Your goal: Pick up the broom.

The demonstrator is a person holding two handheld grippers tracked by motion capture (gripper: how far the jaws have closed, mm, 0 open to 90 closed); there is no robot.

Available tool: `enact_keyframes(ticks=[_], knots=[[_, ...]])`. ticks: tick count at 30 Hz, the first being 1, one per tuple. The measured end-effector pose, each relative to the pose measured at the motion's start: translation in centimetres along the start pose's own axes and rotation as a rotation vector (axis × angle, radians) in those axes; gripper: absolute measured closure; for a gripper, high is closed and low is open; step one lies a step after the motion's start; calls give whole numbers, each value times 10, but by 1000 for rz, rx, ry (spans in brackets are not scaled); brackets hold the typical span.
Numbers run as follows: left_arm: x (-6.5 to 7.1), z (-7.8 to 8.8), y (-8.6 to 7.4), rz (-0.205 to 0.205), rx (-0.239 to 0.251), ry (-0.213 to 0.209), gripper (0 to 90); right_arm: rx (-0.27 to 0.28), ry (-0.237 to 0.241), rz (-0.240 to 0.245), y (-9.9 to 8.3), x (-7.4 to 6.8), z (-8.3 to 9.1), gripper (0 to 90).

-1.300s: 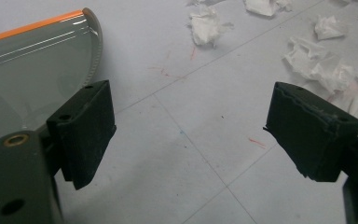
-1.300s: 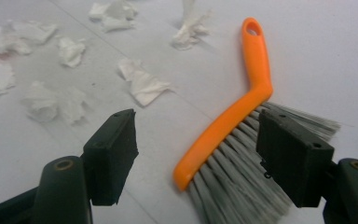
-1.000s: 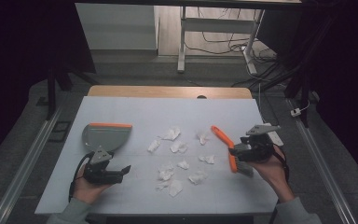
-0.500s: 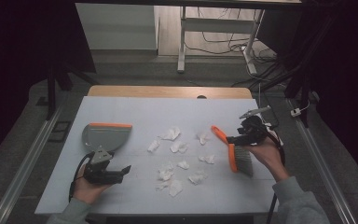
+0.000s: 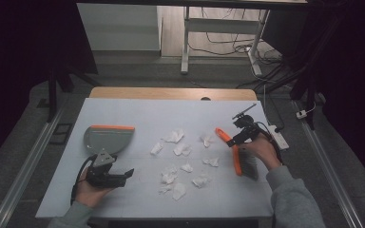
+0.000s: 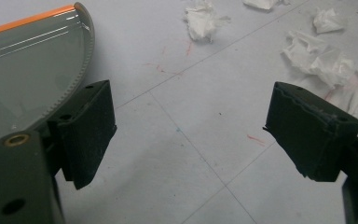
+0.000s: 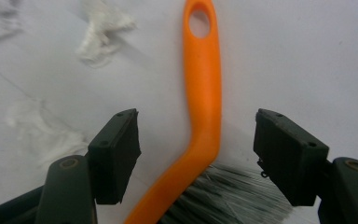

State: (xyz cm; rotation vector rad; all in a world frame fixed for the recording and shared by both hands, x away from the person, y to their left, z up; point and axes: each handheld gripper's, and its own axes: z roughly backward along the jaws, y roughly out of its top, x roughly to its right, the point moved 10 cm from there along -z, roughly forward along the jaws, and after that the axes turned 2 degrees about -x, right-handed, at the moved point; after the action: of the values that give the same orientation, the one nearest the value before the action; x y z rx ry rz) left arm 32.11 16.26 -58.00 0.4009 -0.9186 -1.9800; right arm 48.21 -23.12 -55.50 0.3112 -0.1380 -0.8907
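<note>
White gridded table covering (image 5: pixel 138 114) carries scattered crumpled white paper scraps (image 5: pixel 180 149) across its middle. At the left lies a grey dustpan with an orange edge (image 5: pixel 108 137), just beyond the left gripper (image 5: pixel 119 175), whose jaws stand wide apart over bare table. At the right, the right gripper (image 5: pixel 230 141) hangs with its jaws spread either side of an orange-handled brush with grey bristles (image 7: pixel 203 102), not touching it.

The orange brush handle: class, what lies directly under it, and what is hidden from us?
Under the orange brush handle lies the bare white table, with grey bristles spreading beside its lower end. The strip of table beneath the handle itself is covered, so unseen.
</note>
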Motion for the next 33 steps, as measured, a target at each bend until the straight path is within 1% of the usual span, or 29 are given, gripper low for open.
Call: enact_keyframes(ticks=[2, 3, 6, 8, 9, 10, 12, 15, 16, 17, 19, 20, 21, 22, 23, 24, 25, 26, 28, 29, 31, 33], knots=[[0, 0, 0, 0, 0, -1, 166, -32, 2, -8, -2, 2, -7, 313], [0, 0, 0, -1, 0, -1, 166, -55, -13, -19, -3, 5, -12, 323], [0, -1, -1, 1, -1, -3, 166, -70, -14, -27, -3, 7, -16, 341], [1, -1, 0, 11, 1, -21, 166, -97, -26, -39, -5, 8, -19, 387], [1, -1, 0, 12, 2, -26, 166, -97, -26, -39, -5, 8, -19, 387], [1, -1, 0, 11, 2, -24, 166, -115, -29, -42, -6, 8, -21, 404], [2, -1, -1, 9, 0, -28, 166, -130, -35, -44, -7, 7, -23, 418], [2, -2, -1, 7, -3, -28, 166, -137, -47, -38, -8, 8, -24, 439], [2, -2, -1, 8, -3, -28, 166, -155, -54, -32, -9, 8, -25, 487], [2, -2, -1, 10, -2, -28, 166, -155, -54, -32, -9, 8, -25, 487], [2, -2, -1, 11, -2, -28, 166, -176, -65, -21, -12, 8, -27, 533], [1, -2, -2, 11, -3, -28, 166, -187, -53, -29, -13, 7, -28, 548], [1, -2, -2, 11, -3, -28, 166, -189, -60, -36, -13, 7, -28, 569], [1, -2, -2, 11, -3, -28, 166, -189, -60, -36, -13, 7, -28, 569], [1, -2, -2, 11, -4, -27, 166, -191, -73, -51, -13, 8, -28, 626], [1, -1, -2, 10, -3, -28, 166, -191, -73, -51, -13, 8, -28, 626], [1, -1, -2, 10, -3, -28, 166, -192, -83, -64, -13, 9, -28, 659], [1, -1, -2, 10, -3, -28, 166, -192, -83, -64, -13, 9, -28, 659], [1, -2, -2, 10, -5, -27, 167, -188, -84, -86, -13, 10, -28, 689], [2, -2, -2, 9, -6, -27, 166, -190, -83, -75, -13, 11, -27, 692], [2, -2, -3, 7, -6, -26, 166, -188, -84, -74, -13, 11, -27, 693], [1, -2, -3, 8, -5, -27, 167, -184, -84, -63, -13, 10, -27, 696]])
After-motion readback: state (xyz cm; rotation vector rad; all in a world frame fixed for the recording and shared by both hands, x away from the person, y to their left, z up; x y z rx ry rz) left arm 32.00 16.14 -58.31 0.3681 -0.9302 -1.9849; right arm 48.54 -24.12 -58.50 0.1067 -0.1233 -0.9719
